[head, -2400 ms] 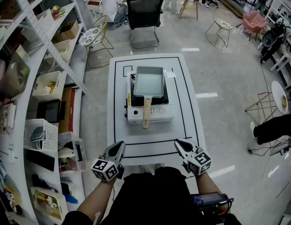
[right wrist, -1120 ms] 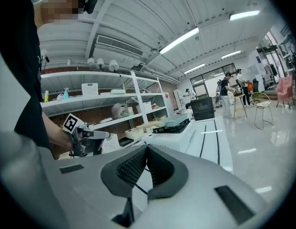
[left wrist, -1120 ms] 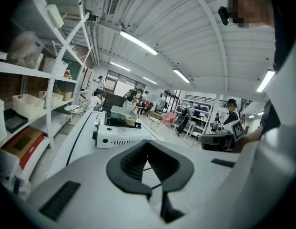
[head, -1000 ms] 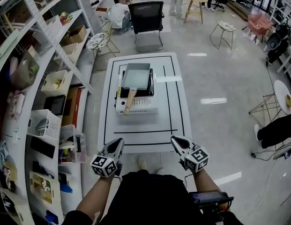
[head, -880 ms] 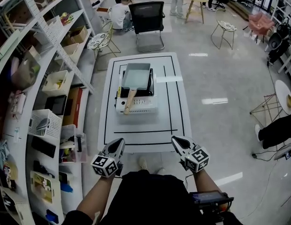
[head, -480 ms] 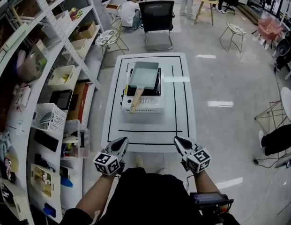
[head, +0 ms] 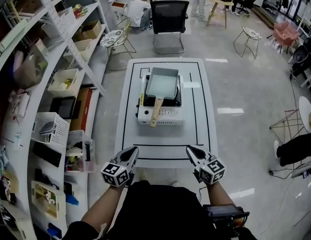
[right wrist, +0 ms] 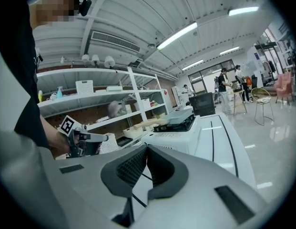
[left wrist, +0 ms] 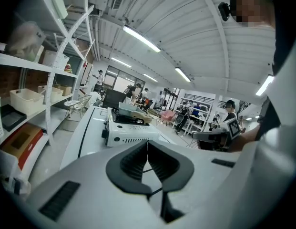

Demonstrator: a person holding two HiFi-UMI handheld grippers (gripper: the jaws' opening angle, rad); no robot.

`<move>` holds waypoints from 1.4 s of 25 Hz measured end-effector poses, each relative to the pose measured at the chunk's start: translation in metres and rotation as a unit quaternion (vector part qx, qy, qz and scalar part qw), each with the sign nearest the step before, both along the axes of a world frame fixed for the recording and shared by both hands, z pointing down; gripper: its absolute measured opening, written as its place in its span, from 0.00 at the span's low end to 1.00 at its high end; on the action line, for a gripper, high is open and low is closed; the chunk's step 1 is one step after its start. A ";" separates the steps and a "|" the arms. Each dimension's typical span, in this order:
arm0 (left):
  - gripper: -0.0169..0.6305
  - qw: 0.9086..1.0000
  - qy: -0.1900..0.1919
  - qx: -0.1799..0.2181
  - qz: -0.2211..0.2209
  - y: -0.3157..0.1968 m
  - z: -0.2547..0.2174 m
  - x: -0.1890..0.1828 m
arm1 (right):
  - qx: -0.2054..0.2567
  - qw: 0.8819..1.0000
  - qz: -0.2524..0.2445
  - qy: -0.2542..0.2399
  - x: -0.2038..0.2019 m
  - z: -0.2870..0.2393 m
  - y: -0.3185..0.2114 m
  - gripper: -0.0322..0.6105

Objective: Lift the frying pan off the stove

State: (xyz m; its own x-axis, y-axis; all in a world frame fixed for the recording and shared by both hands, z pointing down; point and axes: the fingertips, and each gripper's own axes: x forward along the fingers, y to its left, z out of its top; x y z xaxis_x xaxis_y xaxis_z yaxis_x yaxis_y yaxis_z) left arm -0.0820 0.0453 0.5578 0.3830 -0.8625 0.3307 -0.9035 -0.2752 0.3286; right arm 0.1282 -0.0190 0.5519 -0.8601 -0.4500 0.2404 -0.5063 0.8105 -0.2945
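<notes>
Head view: your left gripper (head: 131,153) and right gripper (head: 192,152) sit at the lower centre of the frame, at the near edge of the white table (head: 163,140). The frying pan (head: 163,82) lies at the upper centre, well apart from both sets of fingers, roughly midway between the two lines along which they point. It rests on the black burner of a white portable stove (head: 161,115). The pan is rectangular and shallow, with a pale grey inside. Its light wooden handle (head: 157,112) runs down the frame toward you, angled slightly left, and overhangs the stove front.

Left gripper view: the dark pads of your left gripper (left wrist: 148,149) are pressed together with nothing pinched between them. The frying pan (left wrist: 130,112) appears just above the pads and left of centre, far beyond the tips, on top of the stove (left wrist: 126,131). Its handle (left wrist: 141,119) points to the right of the frame. Your right gripper (left wrist: 215,136) shows at the right edge.

Right gripper view: the pads of your right gripper (right wrist: 147,151) are likewise closed on each other and hold nothing. The frying pan (right wrist: 178,117) sits above and right of the pads, well beyond them, on the stove (right wrist: 174,138). Your left gripper (right wrist: 88,138) shows at the left.
</notes>
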 end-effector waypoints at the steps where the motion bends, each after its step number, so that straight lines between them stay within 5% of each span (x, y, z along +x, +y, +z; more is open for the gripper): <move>1: 0.04 1.000 0.004 -0.001 0.003 -0.002 0.001 -0.007 | 0.001 1.000 0.003 0.004 -0.006 -0.001 -0.002 0.09; 11: 0.04 0.995 0.034 -0.033 0.092 -0.017 0.008 -0.054 | 0.005 0.997 0.070 0.017 -0.063 -0.009 -0.022 0.09; 22: 0.04 0.972 0.047 -0.036 0.227 -0.037 -0.005 -0.048 | 0.013 0.990 0.138 0.025 -0.088 -0.019 -0.030 0.09; 27: 0.04 0.970 0.045 -0.028 0.239 -0.053 -0.009 -0.042 | 0.007 0.989 0.148 0.027 -0.092 -0.018 -0.031 0.09; 35: 0.04 0.966 0.151 -0.090 0.192 -0.089 -0.001 -0.035 | -0.008 0.990 0.140 0.020 -0.084 -0.011 -0.050 0.09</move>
